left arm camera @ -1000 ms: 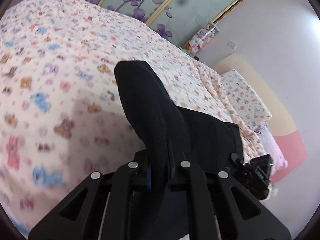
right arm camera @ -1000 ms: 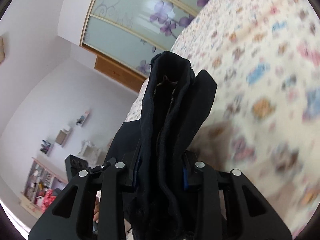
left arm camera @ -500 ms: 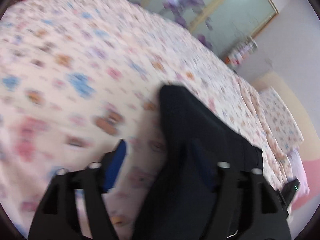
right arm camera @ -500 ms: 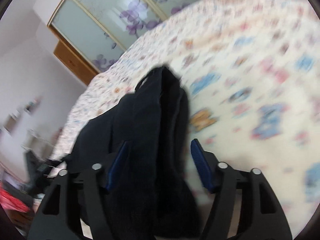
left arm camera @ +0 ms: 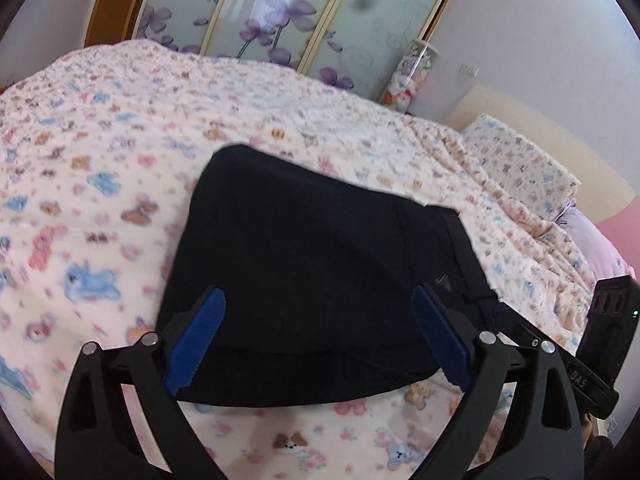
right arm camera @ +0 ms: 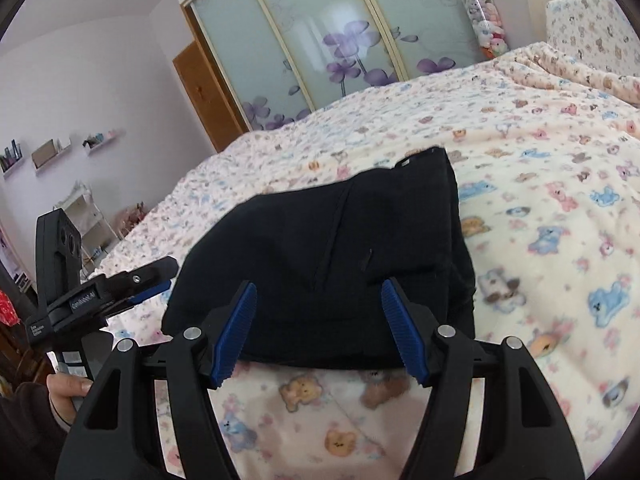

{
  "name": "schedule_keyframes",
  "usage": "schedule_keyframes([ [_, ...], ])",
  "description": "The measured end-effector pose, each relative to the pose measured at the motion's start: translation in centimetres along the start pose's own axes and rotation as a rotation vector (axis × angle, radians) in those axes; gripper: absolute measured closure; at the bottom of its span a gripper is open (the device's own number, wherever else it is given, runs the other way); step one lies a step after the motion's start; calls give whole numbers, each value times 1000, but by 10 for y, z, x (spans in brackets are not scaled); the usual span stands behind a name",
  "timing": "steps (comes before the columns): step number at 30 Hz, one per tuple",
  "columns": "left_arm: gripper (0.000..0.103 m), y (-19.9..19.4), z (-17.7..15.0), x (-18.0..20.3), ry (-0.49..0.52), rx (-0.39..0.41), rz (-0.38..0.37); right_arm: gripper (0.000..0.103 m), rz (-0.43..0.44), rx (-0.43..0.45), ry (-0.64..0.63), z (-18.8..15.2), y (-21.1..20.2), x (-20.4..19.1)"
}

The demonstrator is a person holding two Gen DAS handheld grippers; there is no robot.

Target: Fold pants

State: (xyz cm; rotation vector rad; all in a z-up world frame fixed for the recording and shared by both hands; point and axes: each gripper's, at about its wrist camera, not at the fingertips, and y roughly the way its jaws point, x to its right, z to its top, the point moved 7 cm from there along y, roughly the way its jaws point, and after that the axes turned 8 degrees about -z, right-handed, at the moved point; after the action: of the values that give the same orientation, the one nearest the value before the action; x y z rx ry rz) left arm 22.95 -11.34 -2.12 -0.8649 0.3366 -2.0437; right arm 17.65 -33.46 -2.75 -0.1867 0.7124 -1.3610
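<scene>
The black pants lie folded into a compact block on the bed's patterned blanket. My left gripper is open, its blue-padded fingers wide apart over the near edge of the pants, holding nothing. In the right wrist view the same folded pants lie flat, and my right gripper is open and empty just above their near edge. The left gripper also shows in the right wrist view, at the left, held by a hand.
A pillow and headboard are at the right end of the bed. Sliding wardrobe doors with purple flowers stand behind the bed. Wall shelves and a small rack are at the far left.
Both grippers held bunched pants a second ago. They have opened and let go, and the pants now lie folded flat on the blanket. Both grippers have pulled back toward the near edge.
</scene>
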Motion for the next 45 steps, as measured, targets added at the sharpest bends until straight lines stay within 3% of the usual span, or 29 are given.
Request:
schedule_keyframes([
  [7,8,40,-27,-25,-1,-113,61,36,-68,-84,-1,-23,21,10],
  [15,2,51,-35,-19,66,-126,113,33,-78,-84,-29,-30,24,8],
  [20,2,49,-35,-19,68,-119,114,22,-68,-81,-54,-30,25,3],
  [23,2,40,-33,-15,73,-98,118,21,-86,-69,-83,-27,16,-4],
  [26,2,14,-32,-9,84,-27,152,11,-100,-44,-71,-26,-2,-7],
  [30,2,-34,-35,-1,67,101,169,5,-139,5,-55,-31,-30,-9],
  [34,2,-73,-47,4,58,173,189,1,-205,77,-111,-44,-59,-21],
  [41,2,-99,-78,9,124,181,324,1,-274,187,-120,-70,-96,-37],
  [45,2,-105,-93,19,158,184,315,1,-307,209,-128,-84,-105,-41],
])
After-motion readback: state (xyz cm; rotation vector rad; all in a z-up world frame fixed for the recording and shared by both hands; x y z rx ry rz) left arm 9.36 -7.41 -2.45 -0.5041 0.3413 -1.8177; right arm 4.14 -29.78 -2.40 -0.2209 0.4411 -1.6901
